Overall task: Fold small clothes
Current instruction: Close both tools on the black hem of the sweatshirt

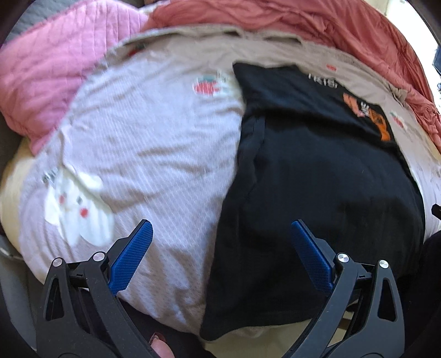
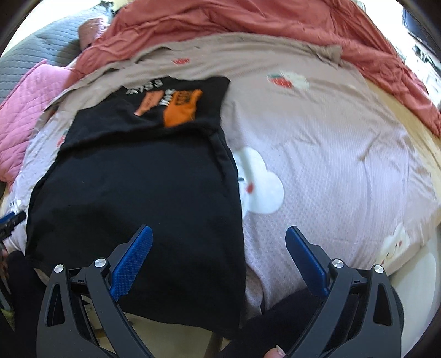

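We see a black garment (image 2: 132, 192) lying flat on the bed, on a pale lilac sheet (image 2: 330, 165) whose weave shows fine diagonal ribbing and which is printed with white cloud shapes and small red strawberries. The garment is soft, matte knit, folded into a long, roughly rectangular panel with a raised seam running down one long edge; at its far end an orange print (image 2: 180, 107) and pale lettering show. In the left wrist view the same black garment (image 1: 317, 192) fills the right half of the picture, its near hem hanging at the edge of the bed. The left gripper (image 1: 220, 245) hovers over the border between sheet and garment, jaws wide apart and holding nothing — blue, stippled pads on black arms. The right gripper (image 2: 217, 247) hangs over the garment's near right corner, jaws likewise spread and empty. Beyond the sheet lie a crumpled coral-red blanket (image 2: 248, 24) and a pink quilted cover (image 1: 55, 71) stitched in diamonds.
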